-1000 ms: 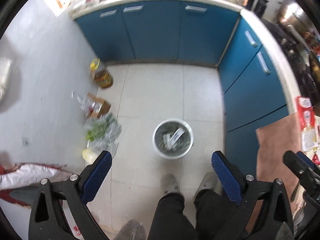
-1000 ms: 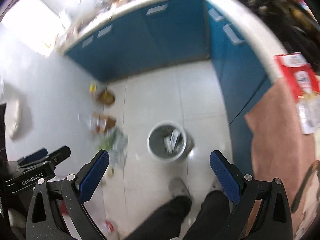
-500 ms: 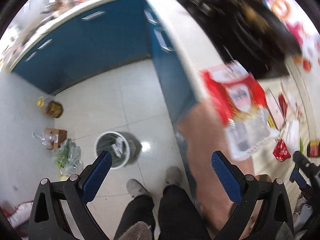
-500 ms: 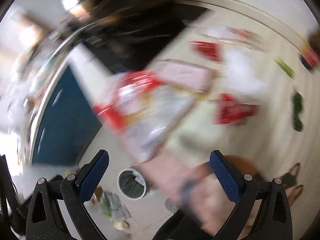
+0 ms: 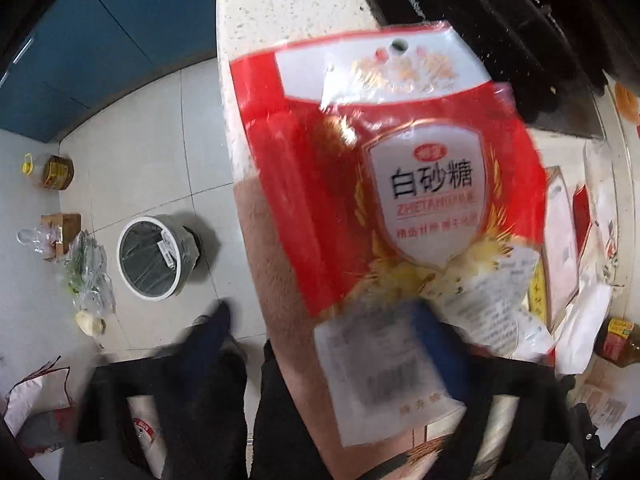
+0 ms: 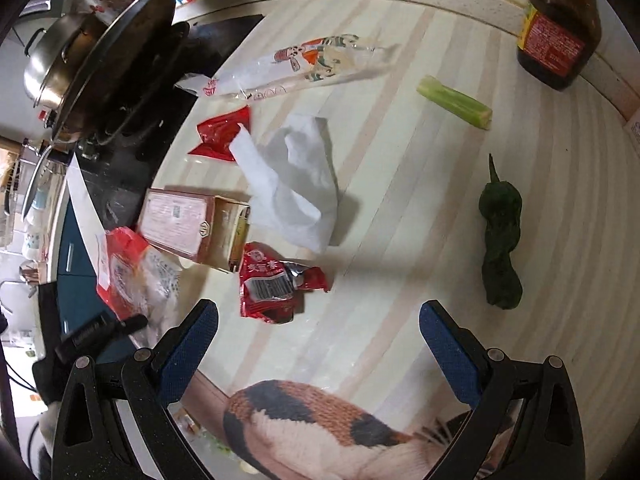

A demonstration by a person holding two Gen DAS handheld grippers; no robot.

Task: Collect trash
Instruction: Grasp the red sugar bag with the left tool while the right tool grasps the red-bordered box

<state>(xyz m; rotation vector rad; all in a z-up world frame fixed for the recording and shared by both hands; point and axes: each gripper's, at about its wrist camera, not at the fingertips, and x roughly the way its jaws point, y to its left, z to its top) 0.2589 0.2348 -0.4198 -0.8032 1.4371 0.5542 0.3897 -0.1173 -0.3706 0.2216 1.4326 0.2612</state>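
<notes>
In the left wrist view a red and white sugar bag [image 5: 392, 184] lies at the counter edge and fills the frame. My left gripper [image 5: 324, 344] is blurred, with one finger on each side of the bag's lower end; its grip is unclear. The bag also shows in the right wrist view [image 6: 128, 276], with the left gripper's tip [image 6: 100, 332] at it. My right gripper [image 6: 320, 344] is open and empty above the counter, near a crumpled red wrapper [image 6: 276, 284]. A white tissue [image 6: 296, 184], a second red wrapper [image 6: 224, 136] and a clear printed bag [image 6: 304, 64] lie beyond. The lined trash bin [image 5: 154, 256] stands on the floor.
A flat carton [image 6: 192, 228], a green pepper [image 6: 500, 240], a celery piece [image 6: 454, 102] and a dark sauce bottle [image 6: 560, 28] lie on the counter. A stove with pans [image 6: 108, 76] is at the left. A calico cat [image 6: 320, 428] sits below. Bags and bottles [image 5: 80, 264] line the floor.
Both grippers have swung from the floor and bin up to the counter. The left one has closed in on the sugar bag. The right one now faces the scattered wrappers.
</notes>
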